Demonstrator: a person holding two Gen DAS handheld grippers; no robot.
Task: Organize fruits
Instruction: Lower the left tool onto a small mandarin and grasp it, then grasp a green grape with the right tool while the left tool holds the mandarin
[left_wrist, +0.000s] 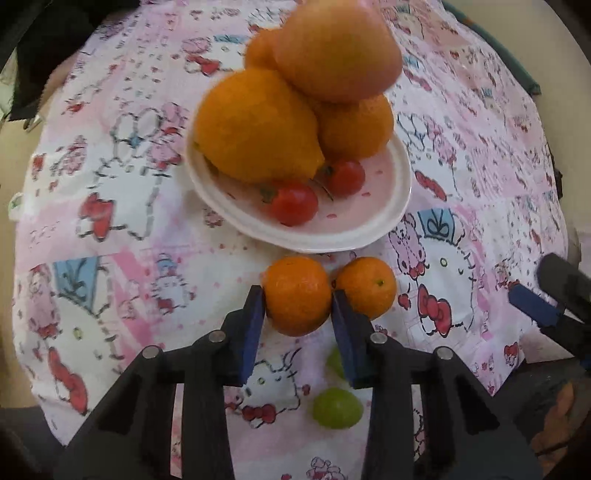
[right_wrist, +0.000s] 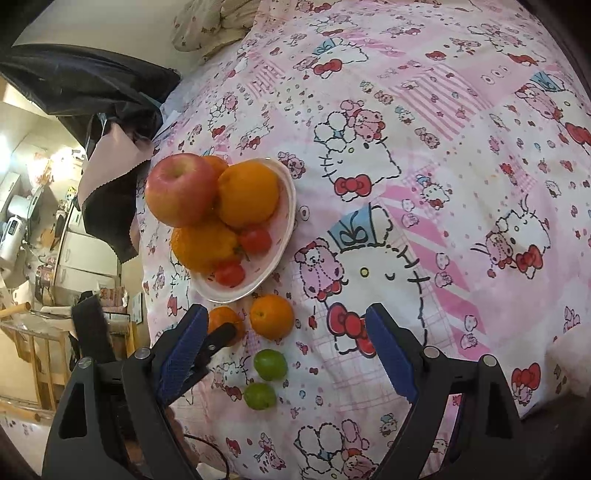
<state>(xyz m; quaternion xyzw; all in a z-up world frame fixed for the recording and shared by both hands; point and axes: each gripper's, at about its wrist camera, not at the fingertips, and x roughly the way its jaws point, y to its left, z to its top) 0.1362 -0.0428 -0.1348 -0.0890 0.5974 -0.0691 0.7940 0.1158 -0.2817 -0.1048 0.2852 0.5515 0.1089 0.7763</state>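
In the left wrist view, the left gripper (left_wrist: 297, 306) has its two blue pads set on either side of a small mandarin (left_wrist: 297, 295), a little below the middle of the frame. The left pad touches the fruit's left flank and the right pad its right flank, so the fingers are pinching it. The fruit is nearly round, so no long axis shows, and its stem end cannot be made out from here. A second mandarin (left_wrist: 367, 287) sits just beside it on the right, touching or almost touching, with its stem dimple turned to the upper right.

Just above the pair lies the pink plate (left_wrist: 373, 221), loaded with a large lemon-shaped citrus (left_wrist: 255, 125), an orange (left_wrist: 356, 127), an apple (left_wrist: 338, 48) stacked on top, and two cherry tomatoes (left_wrist: 293, 203). The citrus lies with its long axis slanting from upper left to lower right, its nipple end aimed at the tomatoes. Two green grapes (left_wrist: 337, 408) rest on the cartoon-print cloth (left_wrist: 110, 221) low in the frame, behind the fingertips.

In the right wrist view, the right gripper (right_wrist: 286, 338) hangs with its fingers spread wide and nothing between them, over the cloth at lower centre. The plate sits at middle left.
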